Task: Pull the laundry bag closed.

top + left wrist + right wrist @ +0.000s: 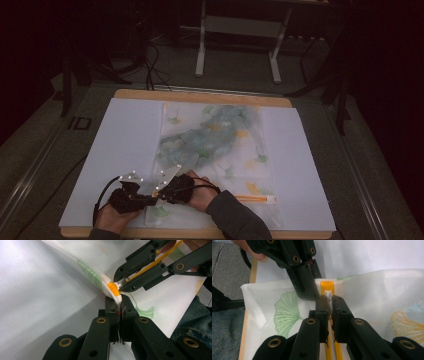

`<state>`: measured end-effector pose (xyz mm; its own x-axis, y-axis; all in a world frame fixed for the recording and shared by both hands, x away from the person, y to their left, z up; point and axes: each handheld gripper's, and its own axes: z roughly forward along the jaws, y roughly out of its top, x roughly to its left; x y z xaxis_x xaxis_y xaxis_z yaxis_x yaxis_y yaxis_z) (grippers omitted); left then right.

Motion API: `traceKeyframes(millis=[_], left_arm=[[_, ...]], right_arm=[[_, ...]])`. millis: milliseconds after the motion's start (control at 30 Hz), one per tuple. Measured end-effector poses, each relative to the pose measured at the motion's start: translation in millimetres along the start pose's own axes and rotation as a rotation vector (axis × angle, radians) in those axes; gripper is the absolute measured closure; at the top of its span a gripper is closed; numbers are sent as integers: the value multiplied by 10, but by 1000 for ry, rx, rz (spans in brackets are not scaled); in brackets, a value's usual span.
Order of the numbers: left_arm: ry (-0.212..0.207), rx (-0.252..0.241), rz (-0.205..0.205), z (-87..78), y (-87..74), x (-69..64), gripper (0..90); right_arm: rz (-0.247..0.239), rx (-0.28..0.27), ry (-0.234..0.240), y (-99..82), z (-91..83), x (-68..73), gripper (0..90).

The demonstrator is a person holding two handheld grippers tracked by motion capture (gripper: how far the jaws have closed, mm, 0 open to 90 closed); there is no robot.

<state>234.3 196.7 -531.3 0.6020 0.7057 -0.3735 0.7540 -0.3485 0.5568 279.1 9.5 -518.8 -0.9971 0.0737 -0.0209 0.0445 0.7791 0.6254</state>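
My left gripper is squeezed tight on the end of the bag, right by where the orange zipper stops. I pinch the cloth there so the bag cannot slide away when the zipper gets pulled. The bag is see-through mesh with leaf pictures, and it lies flat on the white sheet on the table. It holds something soft and blue-green inside. My right gripper is just beside the left one, almost touching it. Its jaws are closed on the little white zipper tab. I think pulling that tab along the orange line comes next.
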Motion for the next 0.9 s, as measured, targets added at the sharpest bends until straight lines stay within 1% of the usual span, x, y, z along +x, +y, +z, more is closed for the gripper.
traceKeyframes(millis=[133,433,467,600,900], left_arm=[[1,0,7,-3,1,0,873],[-1,-3,15,-14,4,-2,874],[-2,-10,16,-29,5,3,874],[-4,-16,15,-37,0,11,875],[-11,-34,14,-60,-5,29,875]], right_arm=[[1,9,-1,-17,26,1,841],[-5,20,-7,-31,26,-1,842],[-5,29,-10,-42,30,-4,842],[-3,36,-10,-72,33,-12,843],[-6,59,-15,-112,-18,-21,843]])
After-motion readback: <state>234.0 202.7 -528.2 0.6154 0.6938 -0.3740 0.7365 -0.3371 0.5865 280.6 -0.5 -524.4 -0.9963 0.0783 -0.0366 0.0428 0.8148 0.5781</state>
